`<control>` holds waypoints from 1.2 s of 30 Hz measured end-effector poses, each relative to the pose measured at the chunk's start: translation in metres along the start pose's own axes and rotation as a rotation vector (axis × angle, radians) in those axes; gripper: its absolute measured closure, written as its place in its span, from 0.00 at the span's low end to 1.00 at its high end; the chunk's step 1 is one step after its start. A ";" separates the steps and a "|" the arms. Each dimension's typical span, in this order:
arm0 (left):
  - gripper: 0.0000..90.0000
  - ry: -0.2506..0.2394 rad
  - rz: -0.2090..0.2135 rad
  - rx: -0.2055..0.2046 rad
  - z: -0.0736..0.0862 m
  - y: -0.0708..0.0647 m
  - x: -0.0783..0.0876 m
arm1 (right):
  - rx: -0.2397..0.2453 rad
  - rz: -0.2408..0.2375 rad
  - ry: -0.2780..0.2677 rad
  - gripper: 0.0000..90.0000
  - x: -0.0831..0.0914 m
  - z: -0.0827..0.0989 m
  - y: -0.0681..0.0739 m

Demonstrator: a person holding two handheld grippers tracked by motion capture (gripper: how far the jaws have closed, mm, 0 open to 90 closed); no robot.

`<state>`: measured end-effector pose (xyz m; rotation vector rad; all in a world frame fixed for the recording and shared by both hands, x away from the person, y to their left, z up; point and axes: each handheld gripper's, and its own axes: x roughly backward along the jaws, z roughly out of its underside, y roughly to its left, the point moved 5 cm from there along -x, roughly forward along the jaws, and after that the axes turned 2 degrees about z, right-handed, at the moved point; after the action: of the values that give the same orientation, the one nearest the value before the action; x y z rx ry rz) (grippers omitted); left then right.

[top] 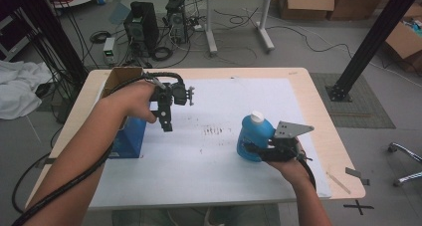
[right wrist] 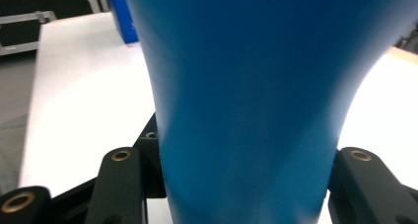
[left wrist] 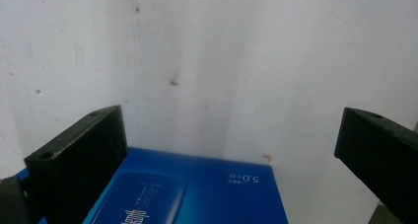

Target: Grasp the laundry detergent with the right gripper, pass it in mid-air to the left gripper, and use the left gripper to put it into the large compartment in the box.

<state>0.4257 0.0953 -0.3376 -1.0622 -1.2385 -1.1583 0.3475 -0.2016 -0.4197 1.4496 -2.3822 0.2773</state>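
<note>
**Right gripper clamps the blue bottle; left gripper hangs spread over the box**

High view: the light wooden desk carries a white sheet with dark smudges. On the sheet's right part is a blue plastic bottle with a white round cap, tilted a little to the left. The right gripper, black with a grey three-cornered plate on top, grasps the bottle low on its body from the right side, its fingers clenched on the blue plastic. At the desk's left edge stands a blue cardboard box with an open brown top. The left gripper points down just to the right of that box, with the forearm crossing over it.

Left gripper view: its two black fingers are released and stand wide apart, with nothing between them but the stained white sheet. The blue box, bearing white print, lies along the bottom edge beside the left finger.

Right gripper view: the blue bottle's body fills the middle, pressed between the two black fingers at either side. A corner of the blue box shows at top left, well apart.
</note>
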 end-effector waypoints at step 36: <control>0.00 -0.035 0.024 -0.198 -0.031 -0.090 0.042 | 0.124 -0.313 0.027 0.50 -0.077 -0.032 0.073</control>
<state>0.3397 0.0510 -0.3000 -1.2455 -1.1521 -1.2681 0.3218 -0.0939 -0.4187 1.8337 -2.1075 0.3669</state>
